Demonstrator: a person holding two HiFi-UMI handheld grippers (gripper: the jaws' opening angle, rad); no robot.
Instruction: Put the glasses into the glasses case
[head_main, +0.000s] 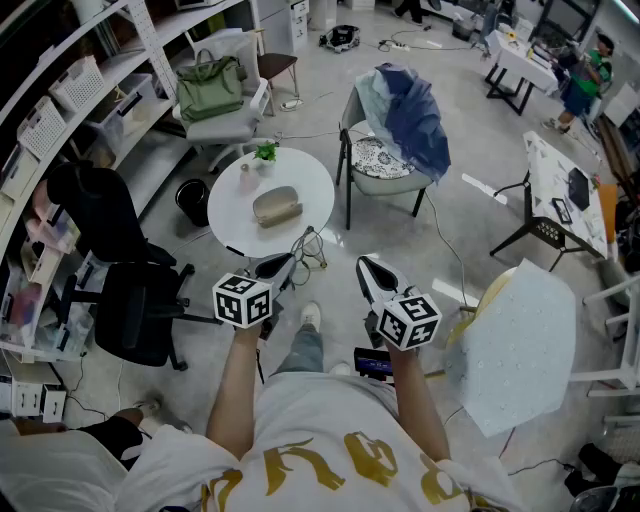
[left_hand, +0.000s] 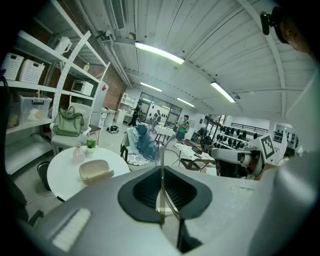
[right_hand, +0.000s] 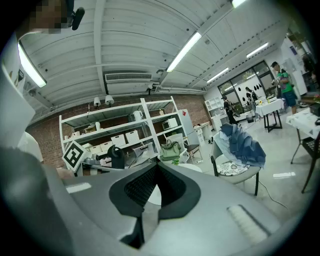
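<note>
The left hand-held gripper (head_main: 280, 266), low and left of centre in the head view, is clamped shut on a pair of thin-framed glasses (head_main: 310, 248), which jut past its tip above the floor. Its own view shows one wire of the frame (left_hand: 161, 150) pinched upright between the closed jaws. The narrow grip on the frame probably keeps the lenses clear of the pads.

The right hand-held gripper (head_main: 368, 268), just to the right of centre, has its jaws together with nothing between them. It seems to be kept free to deal with the lid.

The beige glasses case (head_main: 277, 206) lies with its lid down near the middle of a round white surface (head_main: 310, 180), above both grippers in the frame and well apart from the glasses. By the look of it, the case has to be opened before the glasses can go in.

A small potted plant (head_main: 265, 153) and a clear bottle (left_hand: 78, 154) stand toward the surface's far edge. A chair draped in blue cloth (head_main: 405, 125) sits to its upper right, and a green bag (head_main: 208, 85) rests on a white seat at upper left. Shelves (head_main: 60, 110) line the left edge, and a black office chair (head_main: 125, 280) stands at lower left.
</note>
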